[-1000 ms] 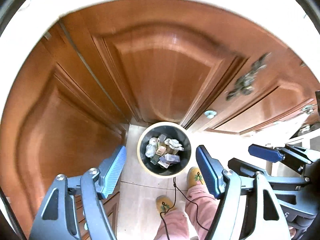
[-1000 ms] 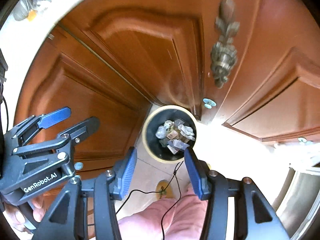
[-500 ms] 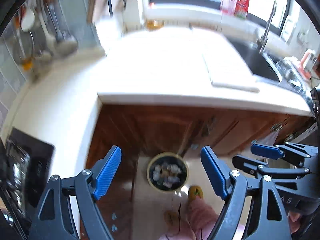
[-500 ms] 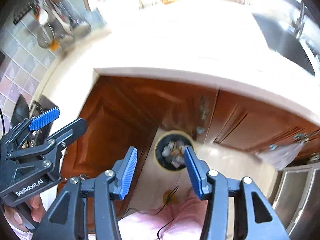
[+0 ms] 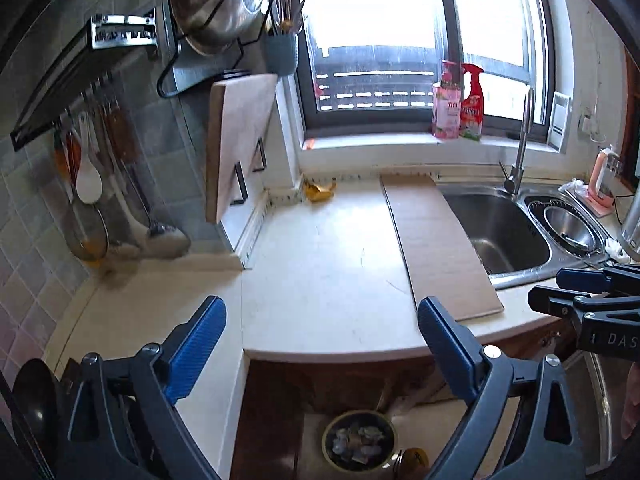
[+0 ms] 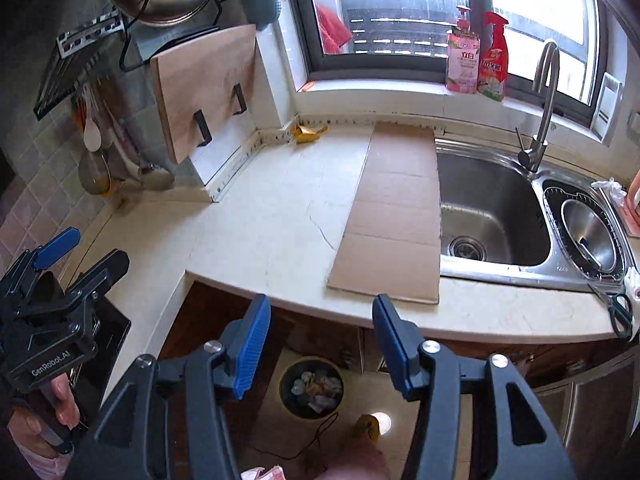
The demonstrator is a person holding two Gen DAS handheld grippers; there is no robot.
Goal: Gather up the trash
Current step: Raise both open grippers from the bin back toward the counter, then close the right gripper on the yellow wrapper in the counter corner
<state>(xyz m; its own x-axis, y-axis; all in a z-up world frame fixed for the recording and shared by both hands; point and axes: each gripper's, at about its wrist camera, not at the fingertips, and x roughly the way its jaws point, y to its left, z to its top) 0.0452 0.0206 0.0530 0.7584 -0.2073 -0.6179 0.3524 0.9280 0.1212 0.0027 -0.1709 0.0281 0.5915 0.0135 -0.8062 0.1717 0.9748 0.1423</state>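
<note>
At the back corner of the counter (image 6: pixel 280 208) lies a yellow wrapper (image 6: pixel 306 133), our next pick. Both our left gripper (image 5: pixel 320 344) and right gripper (image 6: pixel 318 340) hang open, empty; we judge a forward reach follows, then the bin (image 6: pixel 312 388) below.

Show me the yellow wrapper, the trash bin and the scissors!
yellow wrapper (image 6: pixel 306 133): right wrist view, middle of the crumpled piece in the counter's back corner.
trash bin (image 6: pixel 311 388): right wrist view, on the trash filling it.
scissors (image 6: pixel 619 312): right wrist view, on the dark handles.
</note>
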